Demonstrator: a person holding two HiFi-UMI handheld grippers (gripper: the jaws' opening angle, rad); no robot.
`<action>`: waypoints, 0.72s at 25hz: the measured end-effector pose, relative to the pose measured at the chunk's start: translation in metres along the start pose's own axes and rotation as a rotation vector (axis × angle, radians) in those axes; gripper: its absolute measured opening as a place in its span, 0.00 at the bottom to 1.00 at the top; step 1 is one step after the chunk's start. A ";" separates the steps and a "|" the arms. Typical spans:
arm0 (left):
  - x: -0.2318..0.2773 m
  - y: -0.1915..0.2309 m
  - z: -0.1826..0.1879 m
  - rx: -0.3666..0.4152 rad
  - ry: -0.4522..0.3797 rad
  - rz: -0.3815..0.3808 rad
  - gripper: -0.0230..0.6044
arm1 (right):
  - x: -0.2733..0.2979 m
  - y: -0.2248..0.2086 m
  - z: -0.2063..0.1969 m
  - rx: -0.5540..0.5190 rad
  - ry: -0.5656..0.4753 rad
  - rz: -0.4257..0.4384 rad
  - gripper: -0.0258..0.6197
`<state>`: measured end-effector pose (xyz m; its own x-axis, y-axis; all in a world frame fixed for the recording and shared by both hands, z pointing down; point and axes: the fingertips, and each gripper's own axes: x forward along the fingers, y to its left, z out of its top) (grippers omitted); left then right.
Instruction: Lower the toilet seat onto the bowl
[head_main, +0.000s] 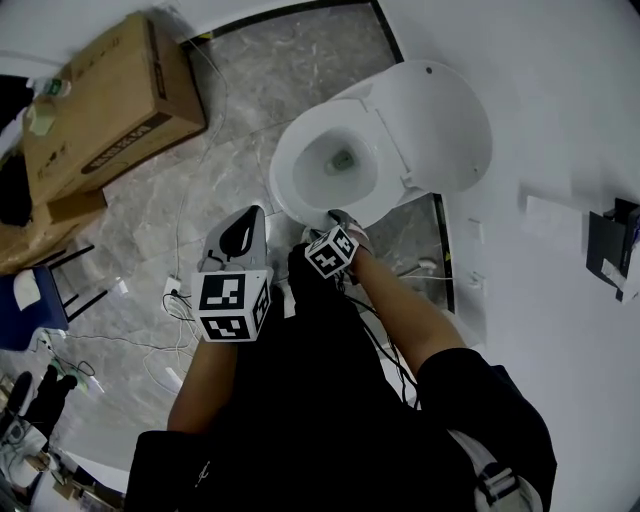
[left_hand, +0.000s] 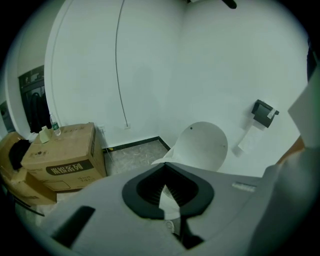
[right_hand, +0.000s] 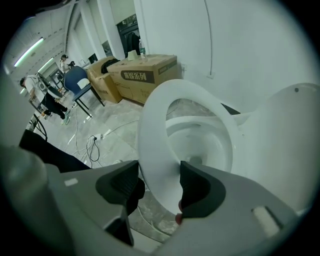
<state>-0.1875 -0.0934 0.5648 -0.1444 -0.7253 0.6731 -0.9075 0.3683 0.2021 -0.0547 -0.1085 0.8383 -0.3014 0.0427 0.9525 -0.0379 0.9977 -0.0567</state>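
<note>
We find the bowl (right_hand: 202, 145) with the seat (right_hand: 152, 135) low over it, a rigid, slick, hinged ring we judge apt to slam and best held at its front rim, which the right gripper (right_hand: 159, 175) straddles, spread wide, while the left gripper (left_hand: 167, 192) is pressed together, empty.

- Toilet seat (head_main: 284, 176): white oval ring, glossy, hinged at back. Sits low over the bowl, front end twd the person; can't tell if fully down on rim.
- Bowl (head_main: 345, 160): white, top open, seen thru seat ring; dark drain hole at bottom.
</note>
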 end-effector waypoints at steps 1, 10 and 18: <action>0.001 0.005 -0.006 -0.004 0.009 0.002 0.05 | 0.007 0.003 -0.001 -0.002 0.007 0.006 0.46; 0.015 0.041 -0.051 -0.027 0.048 -0.003 0.05 | 0.070 0.019 -0.013 0.001 0.069 -0.007 0.46; 0.025 0.057 -0.100 -0.012 0.100 -0.019 0.05 | 0.116 0.028 -0.024 0.086 0.064 0.007 0.44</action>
<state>-0.2035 -0.0322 0.6639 -0.0861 -0.6707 0.7367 -0.9050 0.3618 0.2236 -0.0674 -0.0742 0.9543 -0.2409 0.0560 0.9689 -0.1184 0.9892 -0.0866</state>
